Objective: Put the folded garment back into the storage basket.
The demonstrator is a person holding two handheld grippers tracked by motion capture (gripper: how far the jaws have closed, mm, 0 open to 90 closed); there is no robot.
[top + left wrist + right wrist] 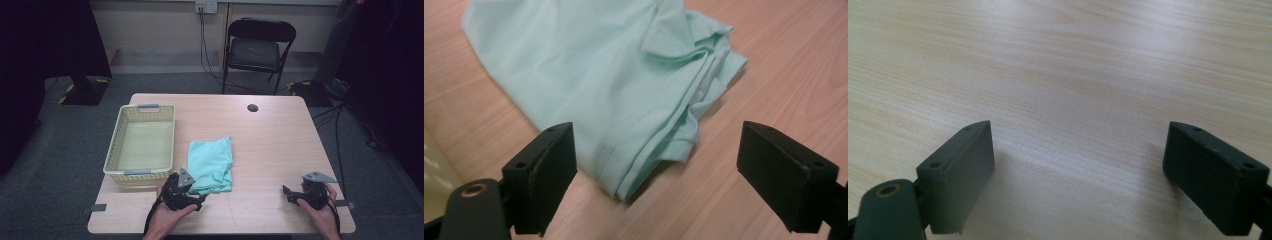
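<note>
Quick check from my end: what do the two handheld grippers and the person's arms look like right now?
Both are black handheld units. The left gripper and right gripper each carry a grey three-cornered plate on top. Each has two blocky black jaws with small screw holes and a brass-coloured ring at the base. The forearms show no sleeves. A dark cable trails along each wrist.

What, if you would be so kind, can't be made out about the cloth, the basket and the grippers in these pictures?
- Cloth: high view, near corner hidden behind the left gripper; left gripper view, top edge cuts it off; what garment it is cannot be told.
- Basket: left gripper view, a blurred sliver at the left edge.
- Right gripper: high view, jaws too small and dark to judge.
- Dark disc: high view, too small to identify.
</note>
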